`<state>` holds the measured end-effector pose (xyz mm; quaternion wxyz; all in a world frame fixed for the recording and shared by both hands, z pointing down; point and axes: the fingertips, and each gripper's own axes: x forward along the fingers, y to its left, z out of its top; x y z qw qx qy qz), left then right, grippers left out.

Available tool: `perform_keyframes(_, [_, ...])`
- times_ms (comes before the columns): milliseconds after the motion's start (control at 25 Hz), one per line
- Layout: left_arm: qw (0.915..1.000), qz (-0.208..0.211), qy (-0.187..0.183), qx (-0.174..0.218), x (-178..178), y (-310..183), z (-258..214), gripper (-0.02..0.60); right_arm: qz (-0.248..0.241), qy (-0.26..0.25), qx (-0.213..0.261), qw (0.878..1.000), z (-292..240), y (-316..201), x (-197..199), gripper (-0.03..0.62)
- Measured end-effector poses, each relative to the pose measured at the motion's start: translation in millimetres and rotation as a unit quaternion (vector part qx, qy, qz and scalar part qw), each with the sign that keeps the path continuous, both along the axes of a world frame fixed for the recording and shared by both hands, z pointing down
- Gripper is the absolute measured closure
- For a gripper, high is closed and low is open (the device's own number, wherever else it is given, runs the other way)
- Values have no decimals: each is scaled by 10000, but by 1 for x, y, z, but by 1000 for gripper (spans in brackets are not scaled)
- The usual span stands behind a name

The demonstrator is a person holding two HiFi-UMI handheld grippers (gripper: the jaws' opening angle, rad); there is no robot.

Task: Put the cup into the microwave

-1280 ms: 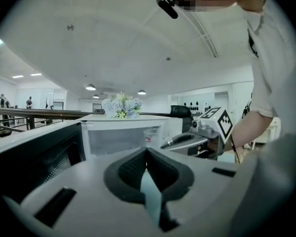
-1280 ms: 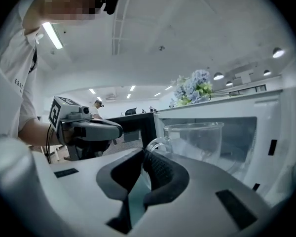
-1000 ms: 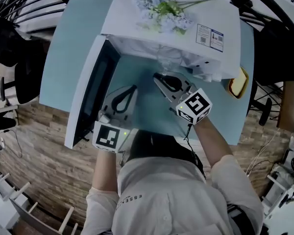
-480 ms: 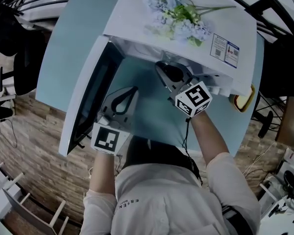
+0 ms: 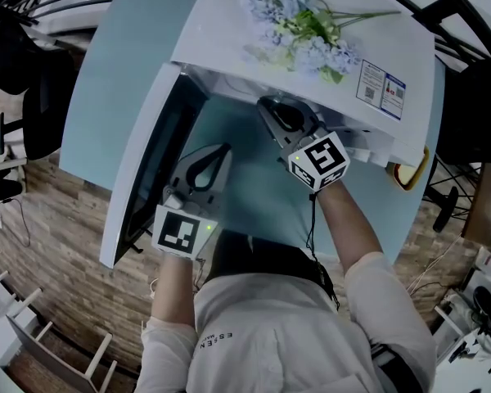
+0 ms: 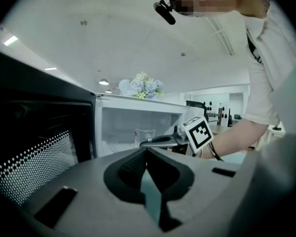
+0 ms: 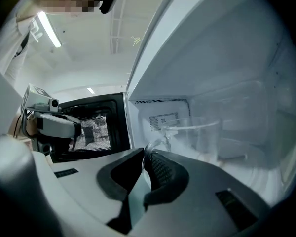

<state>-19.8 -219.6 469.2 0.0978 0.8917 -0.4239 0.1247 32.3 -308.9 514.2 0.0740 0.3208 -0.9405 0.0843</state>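
Bluish flowers (image 5: 299, 29), seemingly, atop open microwave (image 5: 217, 35).

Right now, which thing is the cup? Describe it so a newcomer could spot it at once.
Find the white microwave on the blue table, its door swung open and flowers on top. Inside its cavity, the right gripper has its jaws shut on the handle of the cup, a clear glass mug and the only see-through thing there.
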Motion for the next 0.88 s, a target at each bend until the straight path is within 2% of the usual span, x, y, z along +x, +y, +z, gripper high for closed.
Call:
perform_keyframes(320, [10000, 60, 4, 20, 2, -1, -1, 580, 196, -55, -84, 9998, 4, -2, 3, 562])
perform_keyframes(360, [10000, 73, 13, 17, 2, -1, -1, 580, 243, -30, -76, 9997, 4, -1, 4, 552])
perform_keyframes(440, [9999, 100, 39, 10, 3, 0, -1, 580, 368, 52, 26, 9993, 3, 1, 7, 476])
perform_keyframes(480, [9999, 114, 50, 3, 3, 0, 0, 580, 455, 77, 90, 9989, 1, 2, 9, 468])
perform_keyframes(880, [9993, 359, 42, 82, 5, 7, -7, 580, 1049, 137, 32, 9944, -12, 18, 36, 467])
